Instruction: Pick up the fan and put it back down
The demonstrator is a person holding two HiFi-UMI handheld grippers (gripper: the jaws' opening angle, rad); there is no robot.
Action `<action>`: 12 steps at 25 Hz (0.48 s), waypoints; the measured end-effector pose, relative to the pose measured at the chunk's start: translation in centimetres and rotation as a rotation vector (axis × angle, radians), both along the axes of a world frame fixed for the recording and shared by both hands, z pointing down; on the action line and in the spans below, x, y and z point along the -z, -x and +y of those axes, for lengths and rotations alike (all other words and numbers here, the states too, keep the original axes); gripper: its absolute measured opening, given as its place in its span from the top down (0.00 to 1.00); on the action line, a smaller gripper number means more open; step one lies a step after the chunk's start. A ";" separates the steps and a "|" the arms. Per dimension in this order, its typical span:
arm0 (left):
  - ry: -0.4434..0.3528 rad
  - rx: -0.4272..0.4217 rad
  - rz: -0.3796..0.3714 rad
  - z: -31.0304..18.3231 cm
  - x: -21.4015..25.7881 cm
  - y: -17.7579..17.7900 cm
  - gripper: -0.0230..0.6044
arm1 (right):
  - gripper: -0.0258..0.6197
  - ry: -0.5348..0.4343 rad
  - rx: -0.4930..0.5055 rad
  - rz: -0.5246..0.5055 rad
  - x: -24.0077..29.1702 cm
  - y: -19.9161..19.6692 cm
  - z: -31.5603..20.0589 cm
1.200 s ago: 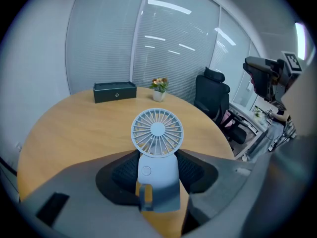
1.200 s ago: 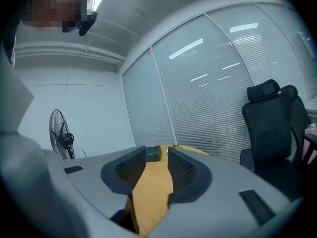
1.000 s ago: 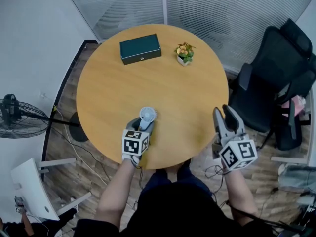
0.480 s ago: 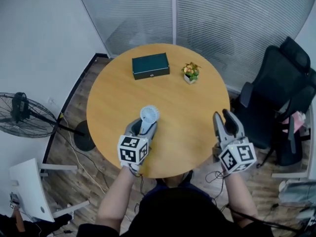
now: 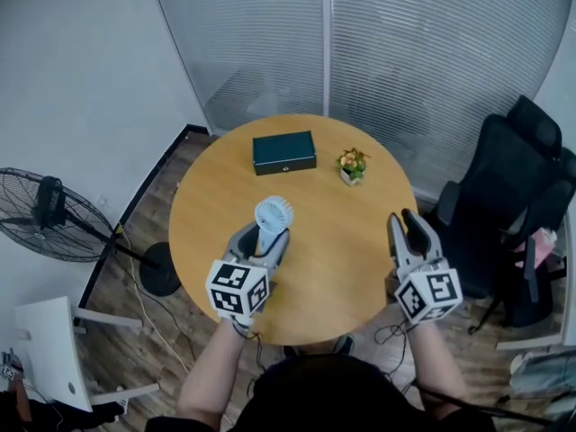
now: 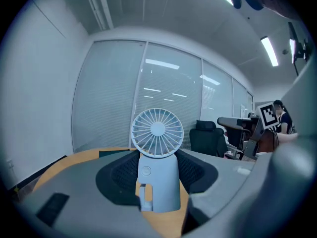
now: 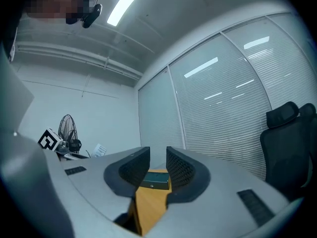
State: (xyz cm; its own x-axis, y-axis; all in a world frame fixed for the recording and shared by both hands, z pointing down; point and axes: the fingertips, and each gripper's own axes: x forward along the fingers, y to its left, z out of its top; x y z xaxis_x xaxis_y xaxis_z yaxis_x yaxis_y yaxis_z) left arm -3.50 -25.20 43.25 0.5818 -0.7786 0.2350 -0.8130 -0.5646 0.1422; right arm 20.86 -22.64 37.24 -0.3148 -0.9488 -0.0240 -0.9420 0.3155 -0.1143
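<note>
A small white handheld fan (image 5: 273, 216) stands upright between my left gripper's jaws, its round grille on top, held in the air above the near part of the round wooden table (image 5: 328, 228). My left gripper (image 5: 262, 239) is shut on the fan's body (image 6: 158, 175), and the dark pads (image 6: 124, 171) press on both sides. My right gripper (image 5: 409, 229) hovers at the table's near right edge. Its jaws are closing, a narrow gap still shows, and nothing is between them (image 7: 157, 165).
A dark green box (image 5: 283, 152) and a small flower pot (image 5: 352, 165) sit at the table's far side. A black office chair (image 5: 504, 196) stands to the right, a floor fan (image 5: 49, 214) to the left, and glass walls with blinds behind.
Both grippers have risen, and the small fan came up off the table with the left one. The right gripper's jaws have drawn closer together.
</note>
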 end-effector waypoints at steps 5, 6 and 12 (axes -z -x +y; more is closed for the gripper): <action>-0.073 0.037 0.032 -0.1 3.8 1.1 0.62 | 0.86 -0.038 0.018 -0.003 2.1 0.4 -0.4; -0.088 0.046 0.038 -0.1 4.5 1.4 0.62 | 0.86 -0.044 0.024 -0.003 2.4 0.5 -0.5; -0.171 0.098 0.081 0.2 8.6 3.1 0.62 | 0.84 -0.078 0.069 0.010 3.8 1.3 -1.1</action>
